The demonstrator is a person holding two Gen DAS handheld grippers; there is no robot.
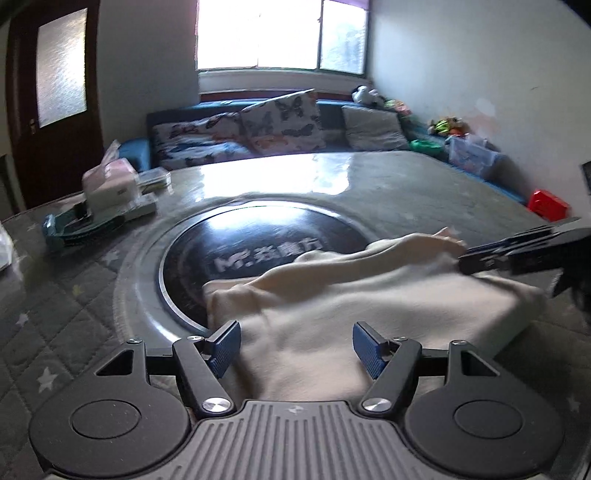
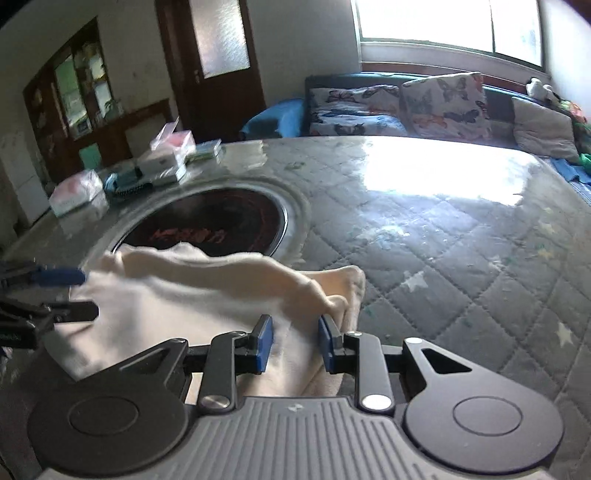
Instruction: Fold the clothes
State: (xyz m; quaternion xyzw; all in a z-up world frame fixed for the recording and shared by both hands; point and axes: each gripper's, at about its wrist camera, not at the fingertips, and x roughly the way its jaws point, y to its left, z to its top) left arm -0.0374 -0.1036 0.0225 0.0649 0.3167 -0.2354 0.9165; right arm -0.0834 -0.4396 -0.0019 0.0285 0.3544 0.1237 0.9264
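The left gripper (image 1: 293, 349) hangs nearest the camera, its blue fingers (image 1: 223, 347) spread wide with the cream cloth (image 1: 332, 314) lying between and below them; nothing is pinched there. The cloth, partly folded and rumpled, rests on the worktop (image 1: 406, 192), which is covered by a grey quilted mat with pale stars. Its far-left corner laps over the rim of the round black hob (image 1: 236, 251) set into the worktop.

In the right wrist view the right gripper (image 2: 291, 345) has its fingers (image 2: 264, 345) partly parted around a bunched edge of the cloth (image 2: 192, 295); cloth fills the gap, but whether the pads actually clamp it cannot be told. In the left wrist view that same gripper comes in from the right of the hob, its tips at the cloth's raised far edge.

To the left of the hob sits a cluster of boxes (image 1: 122, 192), a tissue pack (image 1: 107, 166) and a teal tray (image 1: 81, 225). Beyond the hob the worktop shines with window glare. Behind the worktop runs a blue sofa (image 1: 332, 110) with butterfly-print cushions (image 1: 280, 122) and a grey cushion (image 1: 373, 127), with toys (image 1: 447, 125) at its right end. Farthest back are the bright window (image 1: 280, 33) and, left of the hob's line, a dark wooden door (image 1: 55, 92) with a frosted pane.
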